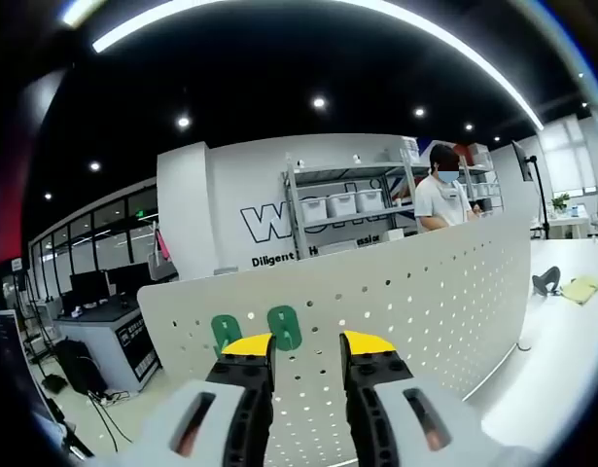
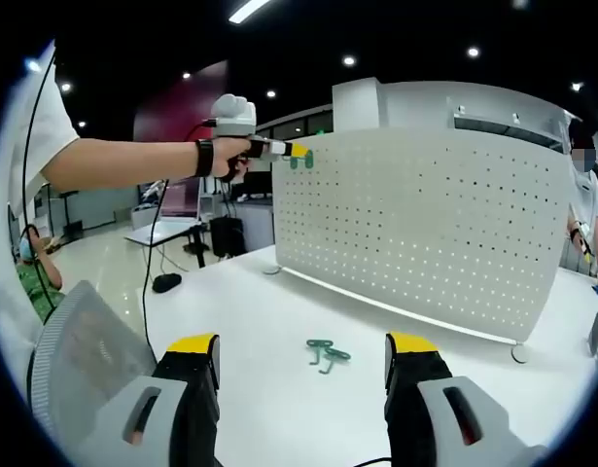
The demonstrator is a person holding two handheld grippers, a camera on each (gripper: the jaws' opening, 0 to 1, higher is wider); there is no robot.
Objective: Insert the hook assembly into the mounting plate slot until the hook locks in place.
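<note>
Both grippers, the left gripper (image 1: 308,352) and the right gripper (image 2: 302,350), have yellow-tipped black jaws on pale grey bodies (dark slots inset); the person's sleeve (image 2: 31,117) is white, with a black wristband (image 2: 203,158).

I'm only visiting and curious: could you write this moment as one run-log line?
left gripper: open, at white perforated pegboard panel | two green plastic hooks: hanging on panel | right gripper: open | loose green hook: on white table
</note>
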